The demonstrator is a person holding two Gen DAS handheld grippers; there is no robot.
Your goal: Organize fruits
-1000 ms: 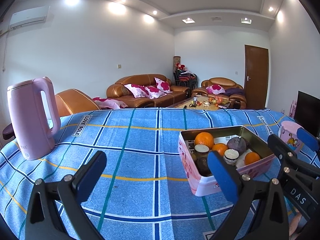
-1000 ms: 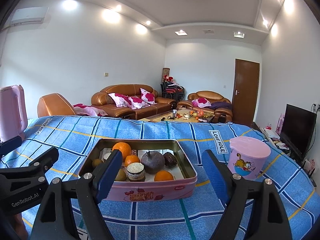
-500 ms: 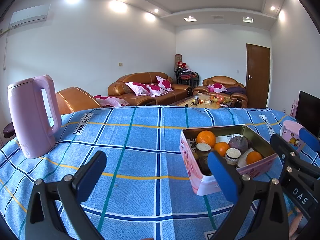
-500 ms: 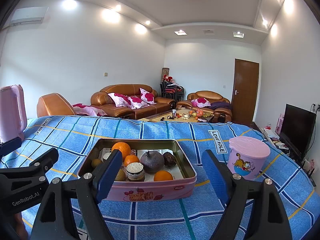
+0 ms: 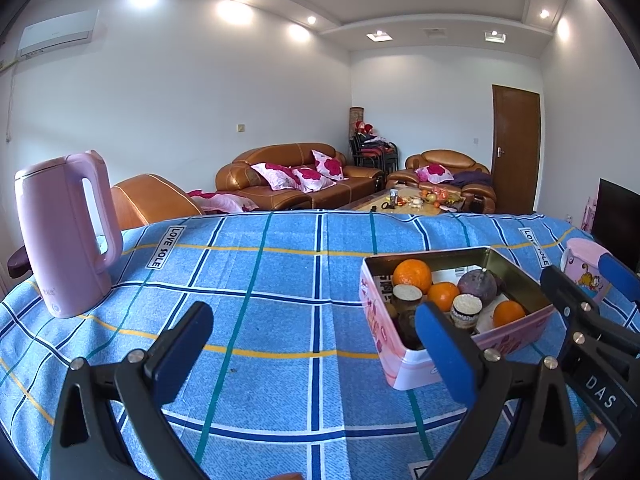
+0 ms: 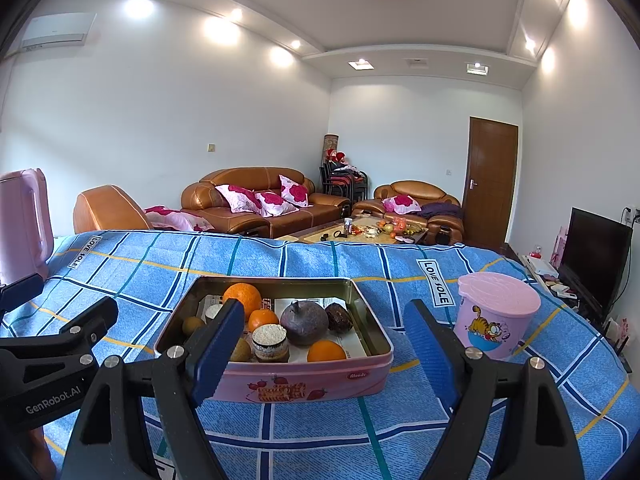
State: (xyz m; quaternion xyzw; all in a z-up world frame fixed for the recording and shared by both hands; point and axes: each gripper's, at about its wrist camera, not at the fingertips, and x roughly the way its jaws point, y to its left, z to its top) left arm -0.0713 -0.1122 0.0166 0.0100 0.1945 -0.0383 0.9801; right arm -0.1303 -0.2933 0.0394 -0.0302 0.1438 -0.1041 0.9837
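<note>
A pink tin box (image 6: 372, 376) (image 5: 404, 364) stands on the blue checked cloth. It holds oranges (image 6: 242, 296) (image 5: 412, 275), a dark purple fruit (image 6: 304, 322) (image 5: 477, 285), a brown fruit (image 6: 338, 317), small green-brown fruits and a cut piece with a pale top (image 6: 270, 336). My right gripper (image 6: 324, 352) is open just in front of the tin, nothing between its fingers. My left gripper (image 5: 314, 344) is open over bare cloth to the left of the tin, empty too. Each gripper shows at the other view's edge.
A pink kettle (image 5: 64, 232) stands at the far left of the table. A pink lidded cup with a cartoon cat (image 6: 496, 316) stands right of the tin. Sofas, a low table and a TV (image 6: 596, 256) lie beyond the table's far edge.
</note>
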